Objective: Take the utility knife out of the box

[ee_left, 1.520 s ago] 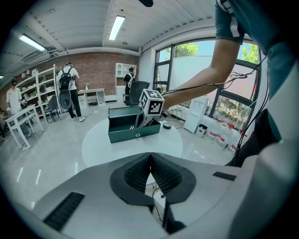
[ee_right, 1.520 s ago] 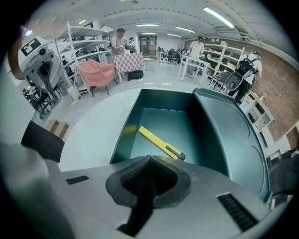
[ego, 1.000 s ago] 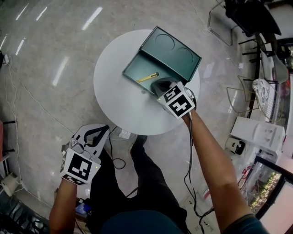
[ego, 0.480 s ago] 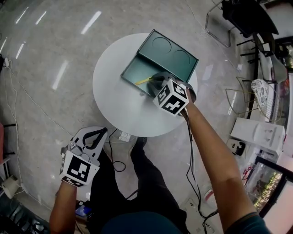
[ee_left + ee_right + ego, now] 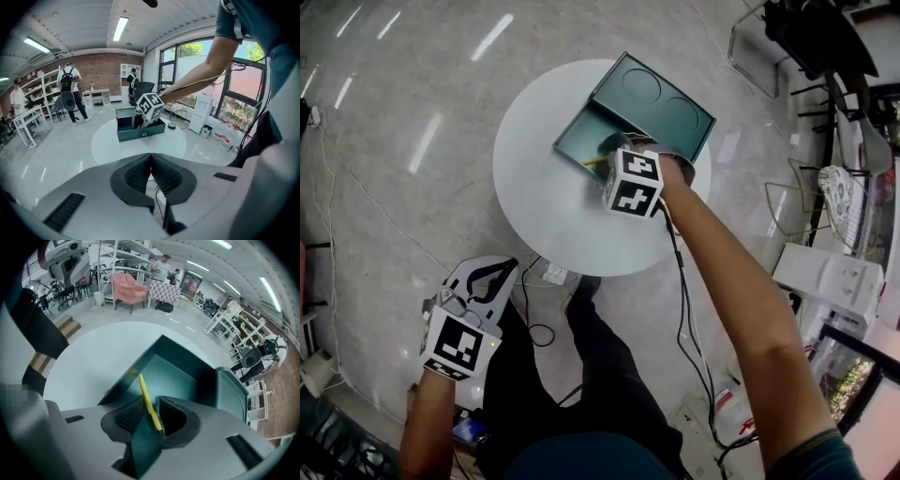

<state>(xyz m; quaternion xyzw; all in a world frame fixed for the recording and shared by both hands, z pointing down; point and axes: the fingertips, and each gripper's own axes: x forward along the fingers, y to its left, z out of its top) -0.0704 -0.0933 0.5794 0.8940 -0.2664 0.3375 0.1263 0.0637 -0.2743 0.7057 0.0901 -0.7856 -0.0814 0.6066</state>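
Now one utility knife (image 5: pixel 146 397) lies in one box (image 5: pixel 174 378), between the right gripper's (image 5: pixel 151 405) jaws, just opened wide; left gripper (image 5: pixel 151 158) closed, empty.

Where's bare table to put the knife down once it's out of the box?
The table is bare left of the box and on the person's side of it, out to the near rim. Crowded: the far right, taken by the box, its open lid and the right gripper over the utility knife.

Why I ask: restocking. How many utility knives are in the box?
1. The yellow utility knife lies in the green box, between the right tool's jaws, which have just been opening. Another may be hidden under that tool.
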